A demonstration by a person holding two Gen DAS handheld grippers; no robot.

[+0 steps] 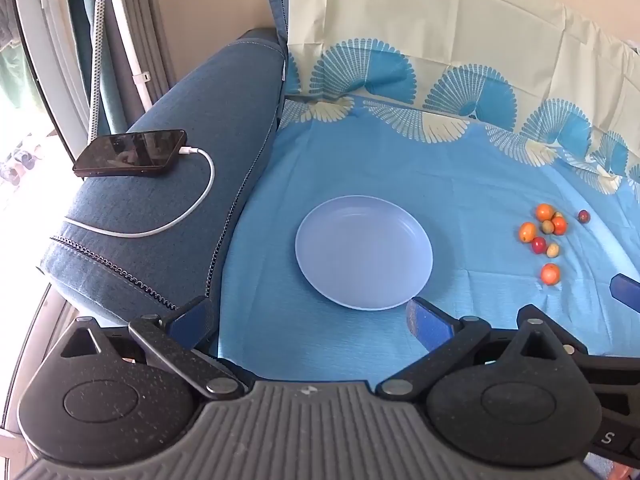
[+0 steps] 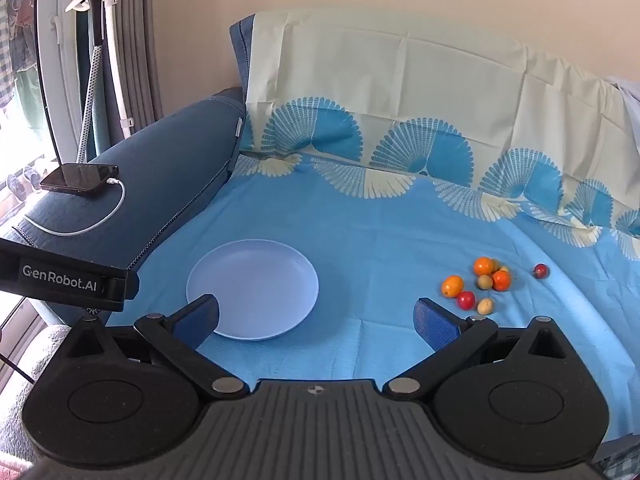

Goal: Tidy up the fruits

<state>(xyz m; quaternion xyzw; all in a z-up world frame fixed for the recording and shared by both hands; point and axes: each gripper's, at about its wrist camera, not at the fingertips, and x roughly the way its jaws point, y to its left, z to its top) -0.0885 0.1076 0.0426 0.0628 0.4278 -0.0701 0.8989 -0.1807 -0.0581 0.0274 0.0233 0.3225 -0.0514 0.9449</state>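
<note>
A pale blue empty plate (image 1: pixel 364 252) lies on the blue patterned sheet; it also shows in the right wrist view (image 2: pixel 252 288). A cluster of several small orange, red and yellowish fruits (image 1: pixel 546 232) lies to its right, also seen in the right wrist view (image 2: pixel 486 280), with one dark red fruit (image 2: pixel 541 271) apart. My left gripper (image 1: pixel 310 322) is open and empty, just short of the plate's near edge. My right gripper (image 2: pixel 316 320) is open and empty, between plate and fruits; its finger (image 1: pixel 624 290) shows at the left view's right edge.
A dark blue sofa arm (image 1: pixel 180 184) stands left of the sheet, with a black phone (image 1: pixel 130 154) and white charging cable on it. A cream sheet covers the backrest (image 2: pixel 400 92). A garment steamer stand (image 2: pixel 100 40) and curtains stand at far left.
</note>
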